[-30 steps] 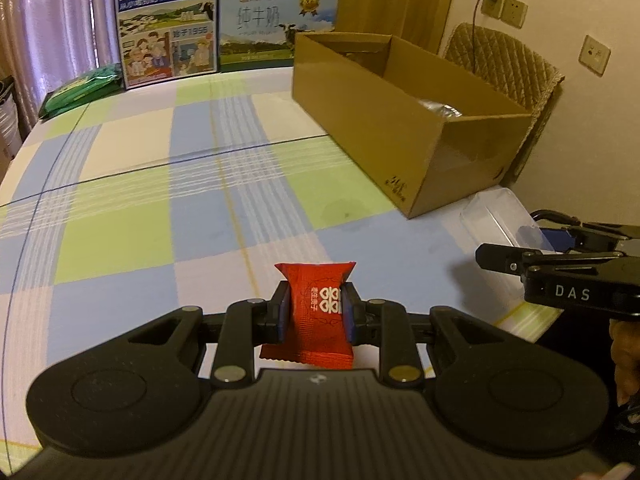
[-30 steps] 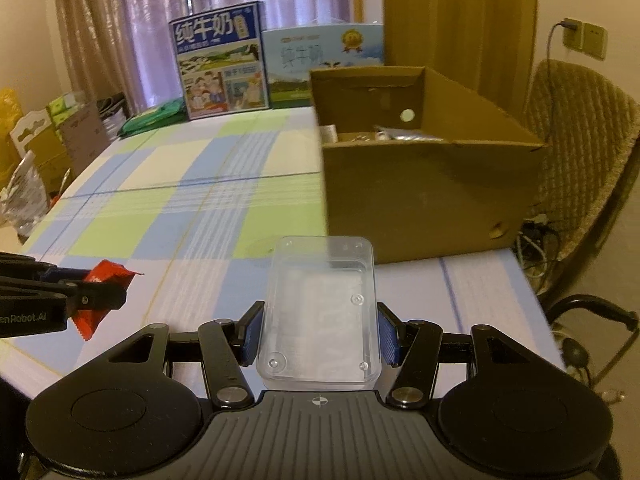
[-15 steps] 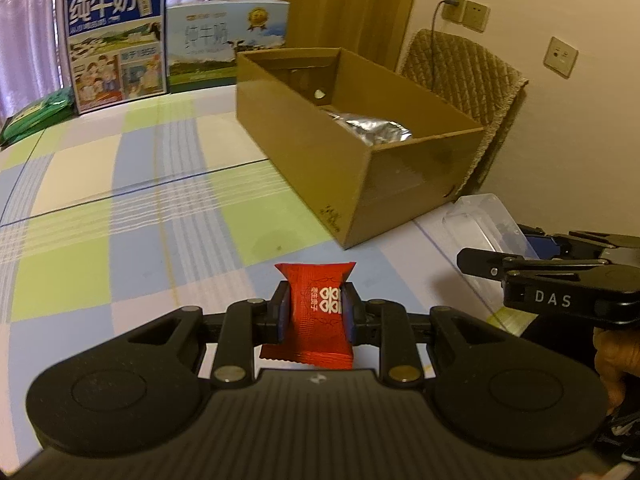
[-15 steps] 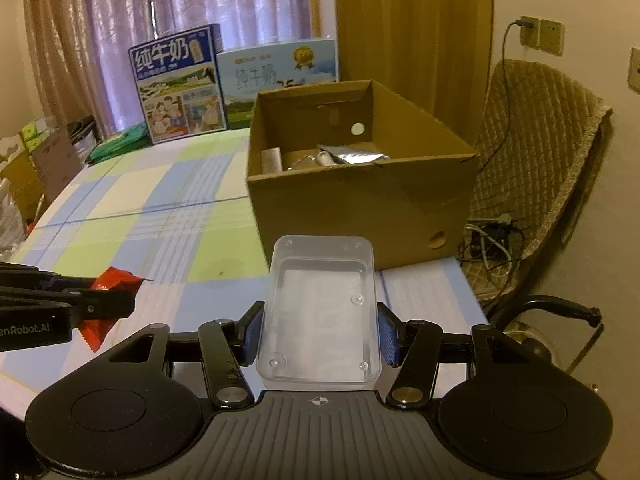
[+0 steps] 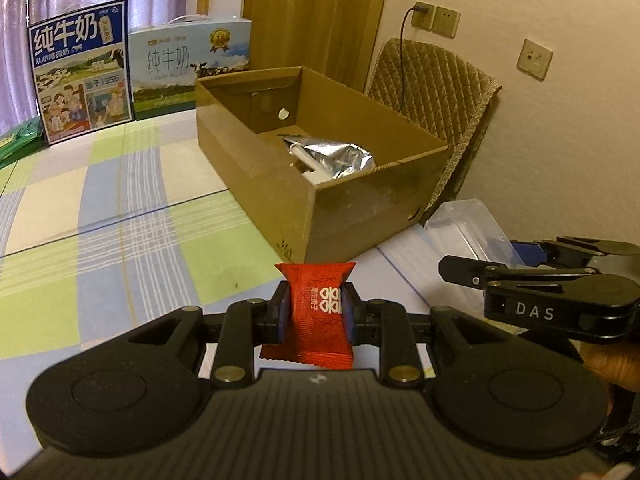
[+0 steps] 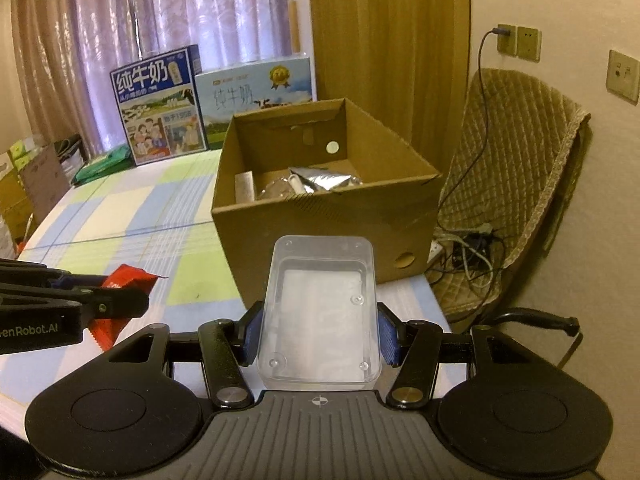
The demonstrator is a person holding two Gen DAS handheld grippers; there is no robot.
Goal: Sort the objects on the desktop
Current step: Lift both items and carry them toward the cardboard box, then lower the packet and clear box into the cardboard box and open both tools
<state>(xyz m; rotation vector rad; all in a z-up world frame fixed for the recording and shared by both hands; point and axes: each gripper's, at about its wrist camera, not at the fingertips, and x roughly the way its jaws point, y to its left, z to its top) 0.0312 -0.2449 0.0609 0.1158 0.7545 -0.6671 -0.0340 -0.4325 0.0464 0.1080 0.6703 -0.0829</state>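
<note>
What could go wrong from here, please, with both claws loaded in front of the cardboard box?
1. The left claw pinches the red candy packet by its middle only, so it may slip.
2. The right claw and its clear plastic box could bump the cardboard box wall.
3. The claws are close together and might collide.

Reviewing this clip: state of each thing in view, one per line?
Left claw: shut on red candy packet, held off the table.
Right claw: shut on clear plastic box, lidless, empty.
Cardboard box: open-topped, holding a foil pouch.
Wall charger: plugged in.
</note>
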